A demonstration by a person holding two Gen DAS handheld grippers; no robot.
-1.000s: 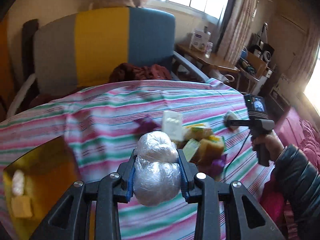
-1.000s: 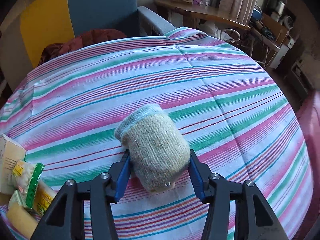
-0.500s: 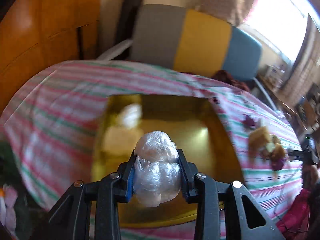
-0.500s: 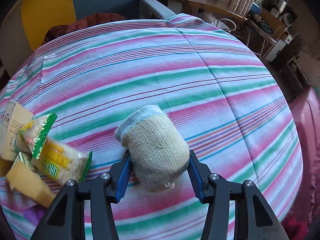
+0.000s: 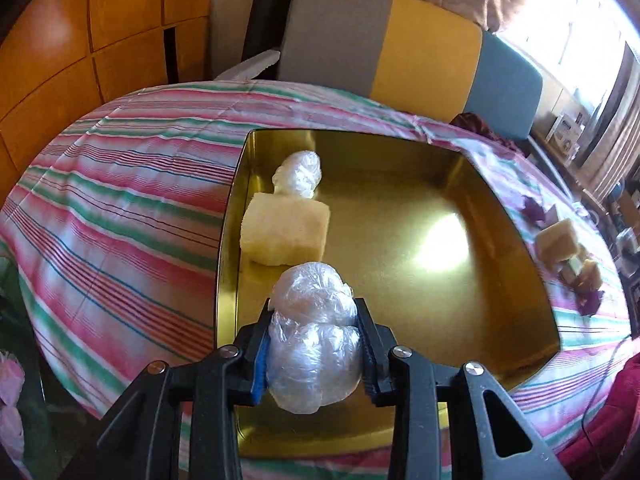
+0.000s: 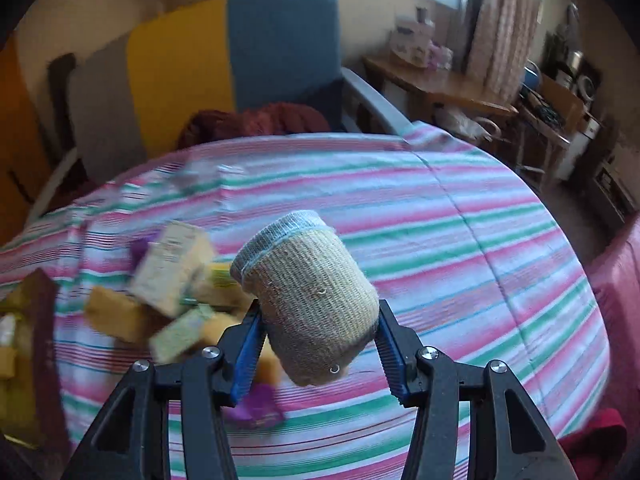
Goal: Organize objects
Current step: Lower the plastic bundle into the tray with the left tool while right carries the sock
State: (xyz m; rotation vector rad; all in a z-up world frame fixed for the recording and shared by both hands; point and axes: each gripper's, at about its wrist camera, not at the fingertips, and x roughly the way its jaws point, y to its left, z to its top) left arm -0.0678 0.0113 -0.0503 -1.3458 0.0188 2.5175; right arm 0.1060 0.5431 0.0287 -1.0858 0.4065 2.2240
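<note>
My left gripper (image 5: pixel 313 354) is shut on a clear plastic-wrapped bundle (image 5: pixel 312 336) and holds it above the near left part of a gold tray (image 5: pixel 516 248). In the tray lie a pale sponge block (image 5: pixel 286 232) and another plastic-wrapped bundle (image 5: pixel 298 174) along its left side. My right gripper (image 6: pixel 320 356) is shut on a rolled beige sock (image 6: pixel 310 296) held above the striped tablecloth (image 6: pixel 460 264). A blurred pile of boxes, packets and sponges (image 6: pixel 176 296) lies left of the sock.
The same pile (image 5: pixel 568 252) lies right of the tray in the left wrist view. A grey, yellow and blue chair (image 5: pixel 404 40) stands behind the table. The tray's dark edge (image 6: pixel 44 344) shows at the far left of the right wrist view. A wooden side table (image 6: pixel 440 84) stands at the back right.
My left gripper has swung left with the bundle, from over the pile to over the gold tray. My right gripper has tilted up and shifted toward the pile, still holding the sock.
</note>
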